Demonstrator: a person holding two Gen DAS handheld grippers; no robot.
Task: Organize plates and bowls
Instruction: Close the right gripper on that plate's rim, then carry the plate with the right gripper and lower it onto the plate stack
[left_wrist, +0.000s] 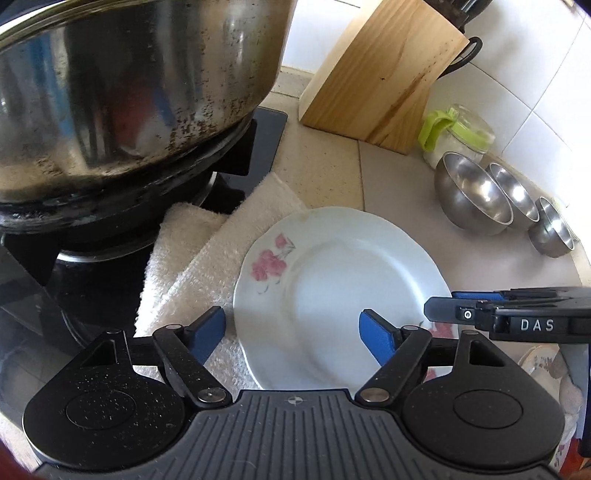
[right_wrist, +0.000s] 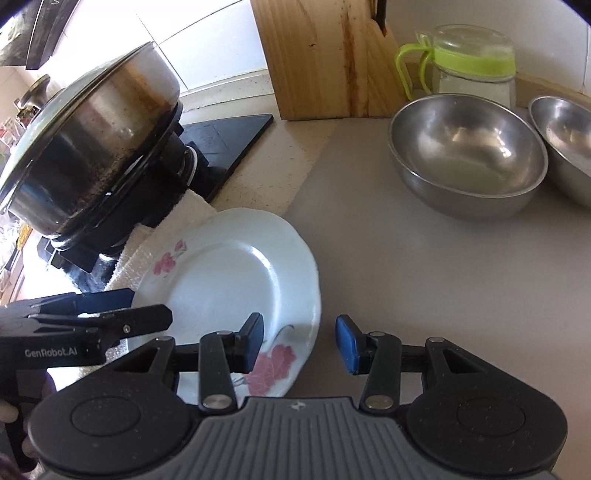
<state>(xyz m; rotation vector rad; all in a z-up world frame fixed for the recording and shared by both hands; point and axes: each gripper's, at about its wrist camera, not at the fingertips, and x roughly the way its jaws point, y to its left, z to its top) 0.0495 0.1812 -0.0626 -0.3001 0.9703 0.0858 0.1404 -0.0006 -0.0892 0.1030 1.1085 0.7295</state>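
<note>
My left claw (left_wrist: 291, 334) stands wide apart over the flowered plate (left_wrist: 340, 291), gripping nothing; my right claw (right_wrist: 300, 343), half apart, straddles its rim on the surface (right_wrist: 369, 266). Only the left view shows a third steel bowl (left_wrist: 552, 232).

The left hand-held gripper (left_wrist: 291, 332) hovers over a white scalloped ceramic plate with pink flowers (left_wrist: 332, 280), its blue-padded jaws spread apart and touching nothing. The plate lies partly on a cream terry towel (left_wrist: 207, 258) on the pale table (left_wrist: 332, 166). The right hand-held gripper (left_wrist: 439, 304) reaches in at the plate's right rim. Three steel bowls (left_wrist: 476, 192) stand beyond, near a wooden knife block (left_wrist: 376, 70). A large steel pot (left_wrist: 122, 88) sits on the stove.
</note>
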